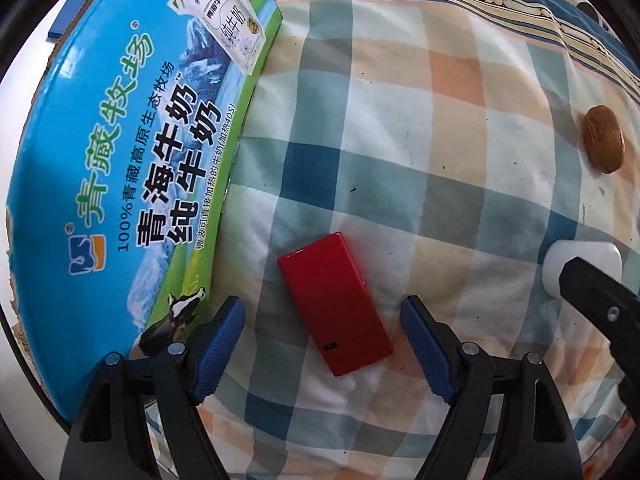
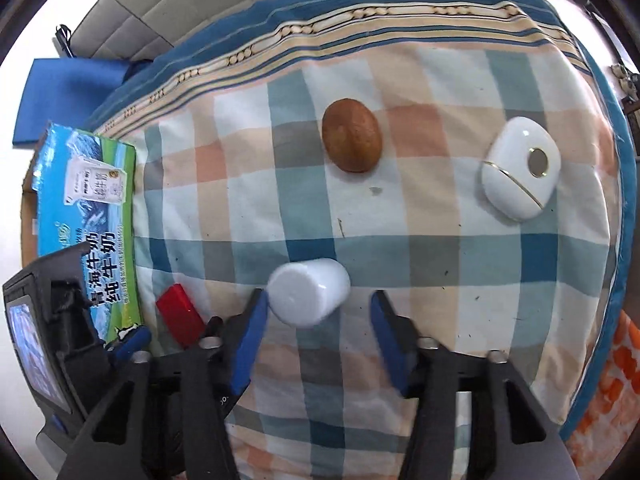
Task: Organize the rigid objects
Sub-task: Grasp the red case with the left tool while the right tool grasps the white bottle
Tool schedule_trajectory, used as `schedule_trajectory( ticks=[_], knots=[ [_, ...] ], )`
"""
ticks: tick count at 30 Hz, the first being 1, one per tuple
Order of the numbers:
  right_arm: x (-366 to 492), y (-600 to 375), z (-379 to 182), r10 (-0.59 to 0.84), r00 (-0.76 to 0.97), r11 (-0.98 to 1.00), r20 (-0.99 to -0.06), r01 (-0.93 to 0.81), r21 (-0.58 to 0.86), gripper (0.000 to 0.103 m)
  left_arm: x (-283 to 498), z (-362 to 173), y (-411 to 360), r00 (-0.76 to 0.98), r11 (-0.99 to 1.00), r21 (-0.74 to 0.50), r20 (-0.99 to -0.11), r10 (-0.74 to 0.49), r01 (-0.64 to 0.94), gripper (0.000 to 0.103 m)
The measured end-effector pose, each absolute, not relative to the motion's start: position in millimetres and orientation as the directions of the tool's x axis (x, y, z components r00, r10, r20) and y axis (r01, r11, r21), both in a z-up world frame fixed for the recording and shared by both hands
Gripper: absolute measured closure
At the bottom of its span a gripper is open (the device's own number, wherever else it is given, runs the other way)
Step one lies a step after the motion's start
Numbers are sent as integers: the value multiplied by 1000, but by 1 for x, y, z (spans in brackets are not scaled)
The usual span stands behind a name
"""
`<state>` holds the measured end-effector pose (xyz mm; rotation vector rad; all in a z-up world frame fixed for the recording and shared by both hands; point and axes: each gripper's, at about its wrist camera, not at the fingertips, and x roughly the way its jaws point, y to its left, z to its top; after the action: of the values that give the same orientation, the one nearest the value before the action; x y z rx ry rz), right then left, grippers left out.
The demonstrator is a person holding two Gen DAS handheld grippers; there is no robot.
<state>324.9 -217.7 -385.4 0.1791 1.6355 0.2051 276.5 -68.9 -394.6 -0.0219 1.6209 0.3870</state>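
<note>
Your left wrist view starts at the milk carton box (image 1: 132, 168) along the left edge of the checked cloth (image 1: 400, 140). Just right of it lies the red flat case (image 1: 334, 304), between the spread fingers of your left gripper (image 1: 323, 346), touched by neither. Further right sit the brown oval object (image 1: 604, 139) and a sliver of the white cylinder (image 1: 560, 260), partly behind the other tool.

Your right wrist view shows that cylinder (image 2: 308, 292) whole, lying on its side. Your right gripper (image 2: 318, 330) stands spread around it: the left pad (image 2: 250, 340) looks to be touching it, the right one apart. Only this view shows the white rounded case (image 2: 520, 168) with a gold ring, far right, well apart from the brown object (image 2: 351, 140)
</note>
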Motion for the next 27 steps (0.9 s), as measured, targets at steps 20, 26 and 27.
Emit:
schedule_trajectory(
  ticks=[20,26,27],
  knots=[
    [289,-288,-367,184,-75,983,-980,41,181,69,265,-391,-118,-37,998,-7,-999,-10,-67,70],
    [270,-307,-383,175,-120,984,-977,67,167,69,249,-409,-118,-84,994,-95,-991,-100,-57,69],
    [269,-308,-385,176,-121,983,-977,72,168,69,248,-412,-115,-83,992,-108,-990,-113,-62,69]
  ],
)
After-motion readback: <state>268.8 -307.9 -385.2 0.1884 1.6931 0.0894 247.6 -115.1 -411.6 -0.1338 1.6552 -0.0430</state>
